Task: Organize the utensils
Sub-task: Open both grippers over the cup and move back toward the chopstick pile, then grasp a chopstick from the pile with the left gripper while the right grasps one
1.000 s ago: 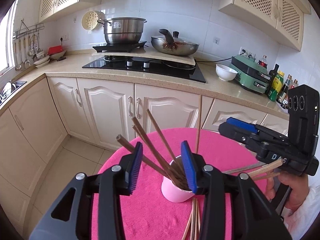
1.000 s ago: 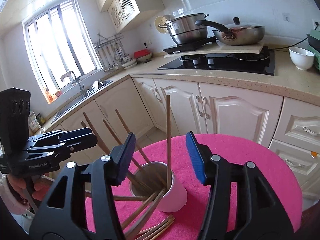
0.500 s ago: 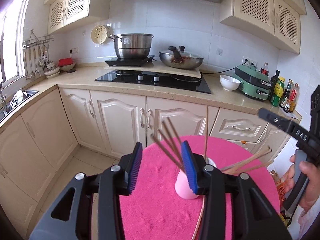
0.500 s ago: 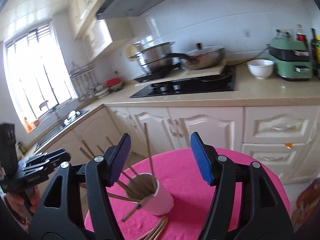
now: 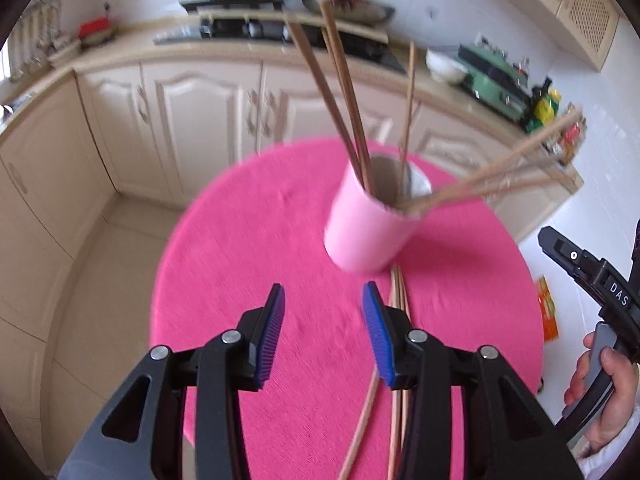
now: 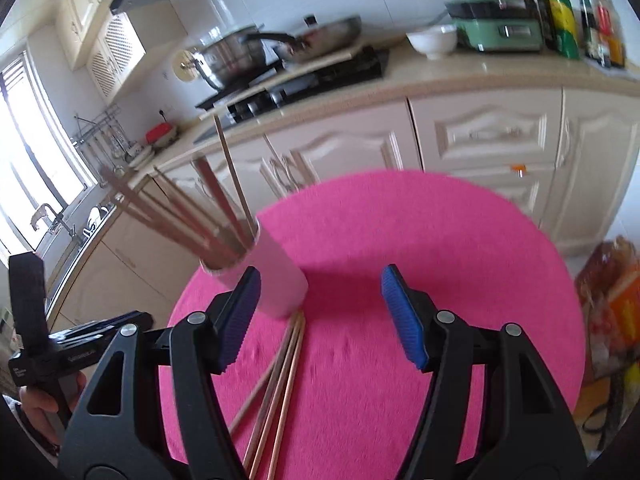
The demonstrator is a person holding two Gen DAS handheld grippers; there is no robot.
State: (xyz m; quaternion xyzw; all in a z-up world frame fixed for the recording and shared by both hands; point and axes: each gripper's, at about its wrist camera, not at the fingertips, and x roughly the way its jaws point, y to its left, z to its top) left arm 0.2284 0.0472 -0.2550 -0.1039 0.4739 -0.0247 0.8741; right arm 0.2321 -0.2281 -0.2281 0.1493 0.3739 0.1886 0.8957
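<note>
A pink cup [image 5: 366, 232] stands on the round pink table [image 5: 248, 248] and holds several wooden chopsticks [image 5: 340, 80] that fan out. Several loose chopsticks [image 5: 396, 320] lie on the cloth beside the cup's near side. My left gripper [image 5: 323, 334] is open and empty, just short of the cup. In the right wrist view the cup [image 6: 276, 280] is at the left, loose chopsticks [image 6: 280, 372] lie below it, and my right gripper [image 6: 320, 316] is open and empty above the cloth.
Cream kitchen cabinets [image 5: 200, 92] and a counter with a hob, pots [image 6: 228, 60], a white bowl [image 6: 432, 40] and bottles [image 6: 560, 16] stand behind the table. A sink and window [image 6: 40, 184] are at the left. Bags [image 6: 612, 300] lie on the floor at the right.
Both grippers have tilted down and closer to the table, so the cup and loose chopsticks loom larger. Both grippers stay open and empty.
</note>
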